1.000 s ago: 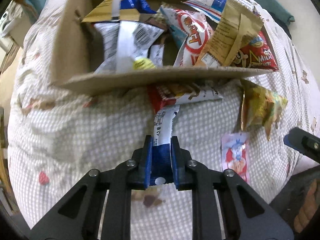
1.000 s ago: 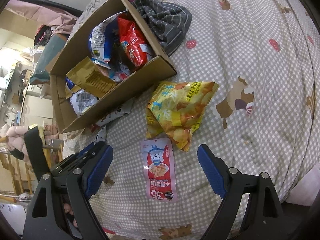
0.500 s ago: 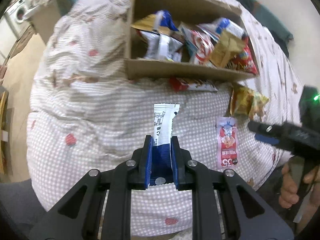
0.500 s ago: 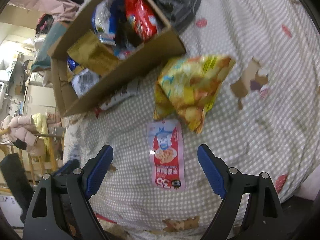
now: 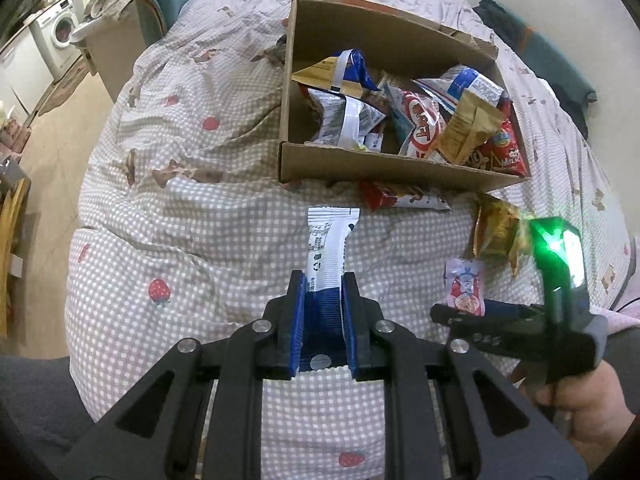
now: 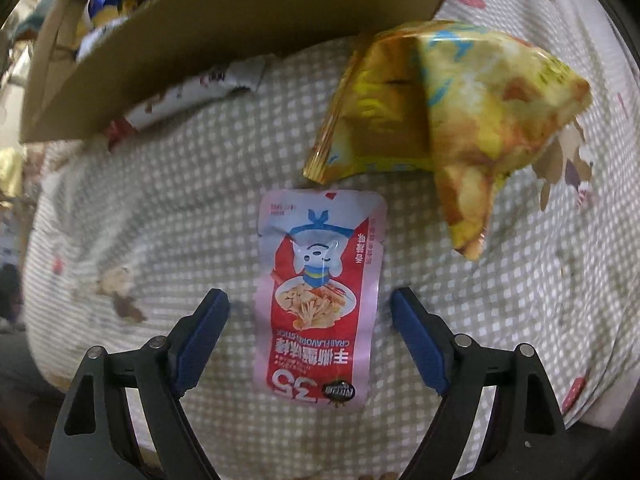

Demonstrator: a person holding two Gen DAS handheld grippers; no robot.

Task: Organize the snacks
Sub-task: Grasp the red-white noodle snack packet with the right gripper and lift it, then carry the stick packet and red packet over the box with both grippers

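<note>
My left gripper [image 5: 323,280] is shut on a white and blue snack bar [image 5: 328,248], held above the checked bedspread short of the cardboard box [image 5: 384,168]. The box is full of several snack packets. My right gripper [image 6: 310,300] points straight down over a pink and red crab-stick packet [image 6: 320,296] lying flat on the bed. Its jaws are closing, with the packet between them and the pads clear of its edges. In the left wrist view the right gripper [image 5: 460,312] hangs over that same packet [image 5: 464,286], held by a hand [image 5: 580,412].
A yellow chip bag [image 6: 452,108] lies just beyond the pink packet. A red and white wrapper [image 5: 404,200] pokes out from under the box's front wall. The bed edge drops to the floor at the left, with a washing machine [image 5: 60,36] far off.
My left gripper pulled back and up from the box with the bar, then stayed still. My right gripper dropped towards the pink packet, and its jaws narrowed a little.
</note>
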